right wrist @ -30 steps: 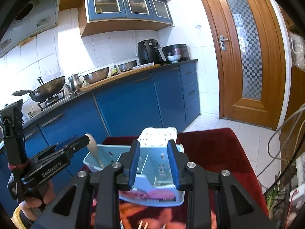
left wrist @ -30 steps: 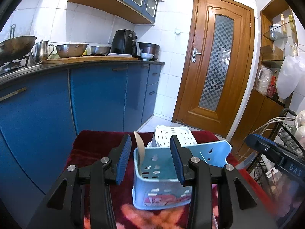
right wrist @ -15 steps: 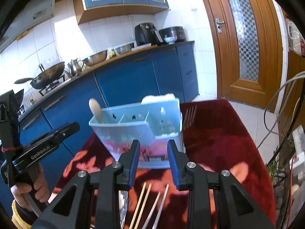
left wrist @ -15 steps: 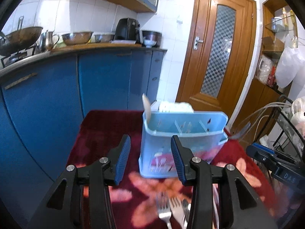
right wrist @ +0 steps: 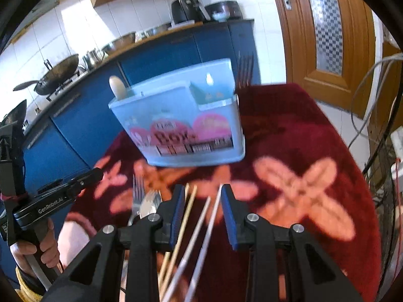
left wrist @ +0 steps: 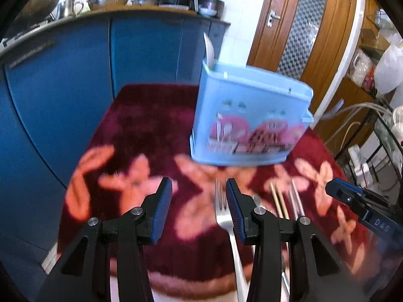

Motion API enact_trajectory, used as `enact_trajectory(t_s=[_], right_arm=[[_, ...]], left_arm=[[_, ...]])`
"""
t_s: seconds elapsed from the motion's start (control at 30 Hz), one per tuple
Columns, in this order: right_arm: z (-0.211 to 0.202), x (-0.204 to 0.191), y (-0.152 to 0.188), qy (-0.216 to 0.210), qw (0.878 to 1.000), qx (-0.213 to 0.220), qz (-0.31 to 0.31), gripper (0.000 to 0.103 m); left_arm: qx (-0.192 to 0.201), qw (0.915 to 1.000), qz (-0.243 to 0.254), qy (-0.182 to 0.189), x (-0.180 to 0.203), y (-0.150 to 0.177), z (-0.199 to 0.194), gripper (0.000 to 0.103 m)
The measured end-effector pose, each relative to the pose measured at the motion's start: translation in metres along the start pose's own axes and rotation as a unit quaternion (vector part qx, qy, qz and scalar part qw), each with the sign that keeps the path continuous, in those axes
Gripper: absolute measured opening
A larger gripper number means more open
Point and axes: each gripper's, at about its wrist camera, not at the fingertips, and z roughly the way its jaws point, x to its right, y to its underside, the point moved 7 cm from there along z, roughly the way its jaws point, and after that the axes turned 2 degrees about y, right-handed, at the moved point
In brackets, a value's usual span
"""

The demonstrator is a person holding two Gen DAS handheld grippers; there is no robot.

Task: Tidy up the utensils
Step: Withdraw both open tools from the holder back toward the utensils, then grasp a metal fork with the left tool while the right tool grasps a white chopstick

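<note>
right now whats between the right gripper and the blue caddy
Only bare red flowered cloth between right gripper and caddy; chopstick tips sit at the jaws. Right wrist view.

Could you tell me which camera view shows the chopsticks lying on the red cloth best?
The right wrist view: the chopsticks run between the right tool fingers, showing much of their length. The left wrist view catches only short blurred ends, partly hidden behind the left tool.

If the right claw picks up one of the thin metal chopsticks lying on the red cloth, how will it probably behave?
The thin metal chopstick looks smooth and shiny, so it may slip between the pads of the right claw. It is long and narrow, so it probably stays stiff but could pivot if gripped off-centre. On the soft red cloth it seems unlikely to roll.
</note>
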Motion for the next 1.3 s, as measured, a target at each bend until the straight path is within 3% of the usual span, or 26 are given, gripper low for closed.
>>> enact_trajectory(t_s=[0.3,0.67,1.3], right_arm=[[0.017,0.01,0.033,0.001,0.999,-0.053,0.007,0.034],[0.026,0.004,0.045,0.015,0.995,-0.09,-0.026,0.034],[0.053,-0.003,0.037,0.026,0.983,-0.167,-0.067,0.036]], left_arm=[[-0.058,0.9983,0.003,0.004,0.005,0.027,0.016,0.045],[-0.104,0.9941,0.031,0.005,0.02,0.046,0.034,0.045],[-0.127,0.991,0.038,0.014,0.025,0.051,0.043,0.047]])
